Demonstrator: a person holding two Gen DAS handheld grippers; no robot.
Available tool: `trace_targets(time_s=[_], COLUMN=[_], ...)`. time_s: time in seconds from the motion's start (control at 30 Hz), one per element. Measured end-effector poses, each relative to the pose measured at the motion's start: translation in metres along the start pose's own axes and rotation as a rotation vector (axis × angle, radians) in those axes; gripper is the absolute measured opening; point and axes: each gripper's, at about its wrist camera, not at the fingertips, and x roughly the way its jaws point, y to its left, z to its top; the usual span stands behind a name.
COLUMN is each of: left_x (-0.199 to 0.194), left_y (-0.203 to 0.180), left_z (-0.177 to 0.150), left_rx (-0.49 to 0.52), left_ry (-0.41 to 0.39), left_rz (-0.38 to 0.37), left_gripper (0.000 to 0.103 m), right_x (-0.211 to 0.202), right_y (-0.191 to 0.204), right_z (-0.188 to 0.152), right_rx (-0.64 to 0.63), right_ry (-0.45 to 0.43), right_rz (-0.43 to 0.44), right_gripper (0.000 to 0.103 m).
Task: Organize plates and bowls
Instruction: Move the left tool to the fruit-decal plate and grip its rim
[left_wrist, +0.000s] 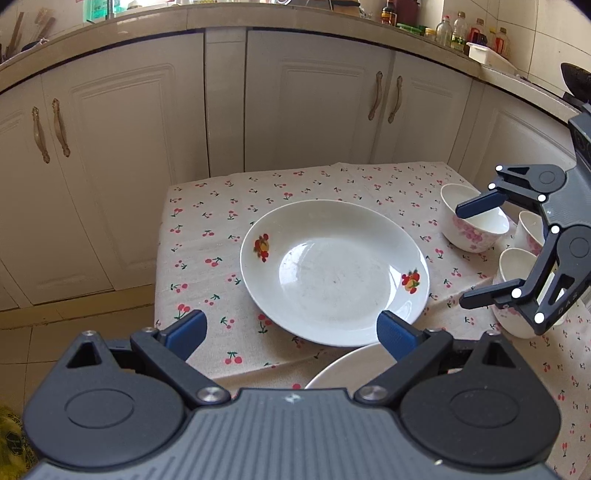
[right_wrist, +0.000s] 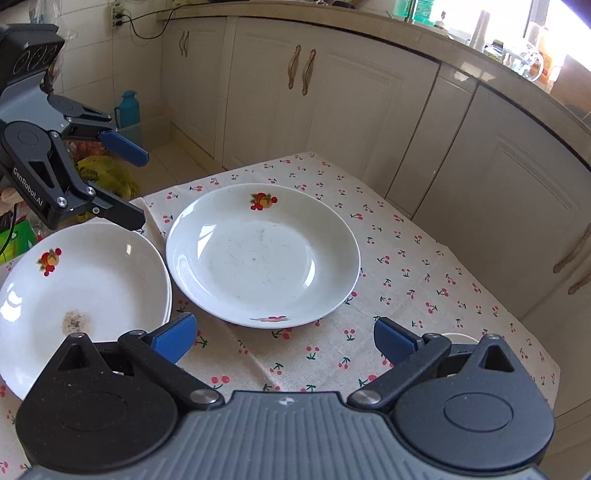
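Ribbed blue pads (left_wrist: 186, 332) tip the black angular fingers of the left gripper (left_wrist: 291, 332), spread wide and empty above the near rim of a glossy round white ceramic plate with red-and-yellow fruit decals (left_wrist: 332, 273), and the right gripper (right_wrist: 284, 338), equally blue-padded, also stands spread with nothing between its fingers. That plate lies mid-table on a matte beige cloth printed with red cherries (right_wrist: 406, 266), touching a second fruit-decal plate with a brown smudge (right_wrist: 81, 291), while three small white bowls with pink blossoms (left_wrist: 476, 221) cluster at the other side. White lettering "GenRobot.AI" runs along the left gripper's black linkage in the right wrist view.
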Motion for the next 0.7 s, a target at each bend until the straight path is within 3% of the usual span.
trace_targets(time_s=[0.4,0.7], left_x=[0.057,0.079], left_y=[0.021,0.024], left_z=[0.026,0.032], left_rx=[-0.023,-0.011], left_ry=[0.11,0.133], left_rz=[-0.078,-0.102], left_gripper=[0.098,0.098], right_x=[0.056,0.084], right_y=[-0.012,-0.018], right_z=[0.013,0.022], right_rx=[-0.146,-0.149], right_ry=[0.195,0.272], right_rz=[0.089,0.171], right_gripper=[0.103,0.103])
